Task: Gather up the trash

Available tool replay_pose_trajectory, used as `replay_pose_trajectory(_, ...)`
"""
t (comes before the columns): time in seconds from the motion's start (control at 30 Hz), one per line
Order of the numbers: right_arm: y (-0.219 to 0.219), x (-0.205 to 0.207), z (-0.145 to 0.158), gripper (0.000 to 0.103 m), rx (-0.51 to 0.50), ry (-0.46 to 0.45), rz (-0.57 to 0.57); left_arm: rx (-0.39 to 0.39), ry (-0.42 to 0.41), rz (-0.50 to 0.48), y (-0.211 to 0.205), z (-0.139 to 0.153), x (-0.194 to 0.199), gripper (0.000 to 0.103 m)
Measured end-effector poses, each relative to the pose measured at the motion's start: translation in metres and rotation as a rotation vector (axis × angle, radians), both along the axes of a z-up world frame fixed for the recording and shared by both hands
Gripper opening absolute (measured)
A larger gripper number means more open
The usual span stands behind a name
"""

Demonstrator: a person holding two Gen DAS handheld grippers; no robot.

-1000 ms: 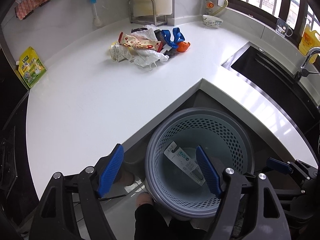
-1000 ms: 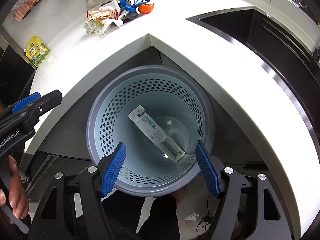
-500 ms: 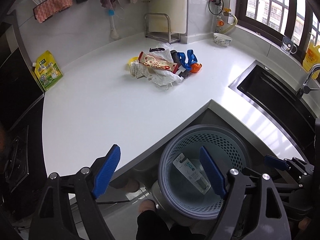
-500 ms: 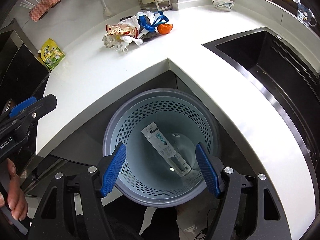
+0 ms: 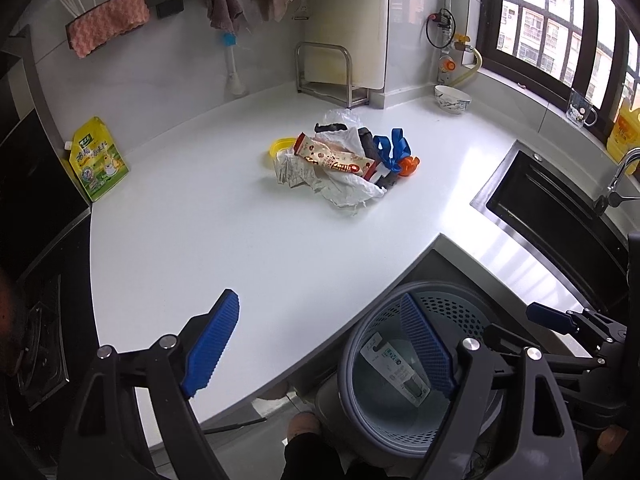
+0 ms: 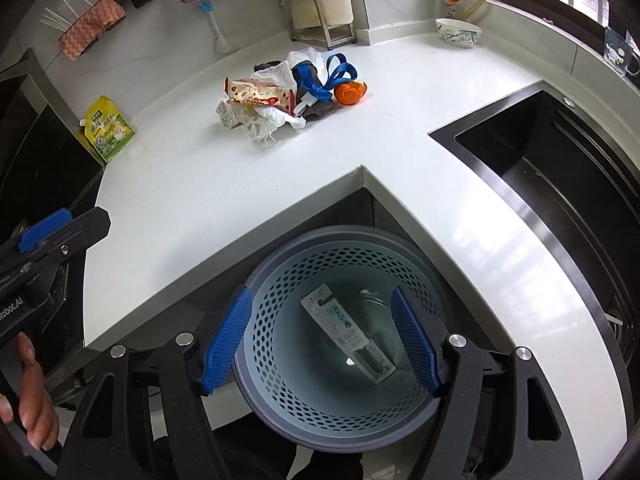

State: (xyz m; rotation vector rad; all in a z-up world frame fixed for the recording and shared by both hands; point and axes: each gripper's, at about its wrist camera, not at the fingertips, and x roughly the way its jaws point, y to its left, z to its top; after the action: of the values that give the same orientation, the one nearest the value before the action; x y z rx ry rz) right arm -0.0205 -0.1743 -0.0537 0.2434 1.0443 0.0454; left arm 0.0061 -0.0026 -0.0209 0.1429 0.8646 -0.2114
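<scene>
One crumpled trash heap (image 5: 340,168) on white counter (image 5: 200,240), both claws (image 5: 320,346) (image 6: 320,342) gaping, empty

Reading "LOVE" on the card package (image 6: 347,334) lying in the basket (image 6: 280,280); "obot.AI" showing on the left gripper (image 6: 44,248) body.

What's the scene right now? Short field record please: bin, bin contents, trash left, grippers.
bin: perforated basket on the floor below the counter corner
bin contents: one flat package
trash left: pile on the counter, with snack wrapper, crumpled paper, blue ribbon, orange peel
left gripper: jaws just opened wider, nothing between them
right gripper: open, empty, above the basket
</scene>
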Motion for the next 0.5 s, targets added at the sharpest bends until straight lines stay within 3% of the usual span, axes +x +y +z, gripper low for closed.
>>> replay_pose_trajectory(0.13,-0.001,0.016,0.001,0.069,-0.006,0.008,-0.046,-0.012,-0.013,-0.032,0.001,0.006,0.021,0.086)
replay_pose_trajectory(0.5,-0.012,0.054,0.010,0.069,-0.014,-0.015,-0.173,-0.032,-0.001,-0.105,-0.004,0.008,0.079,0.086)
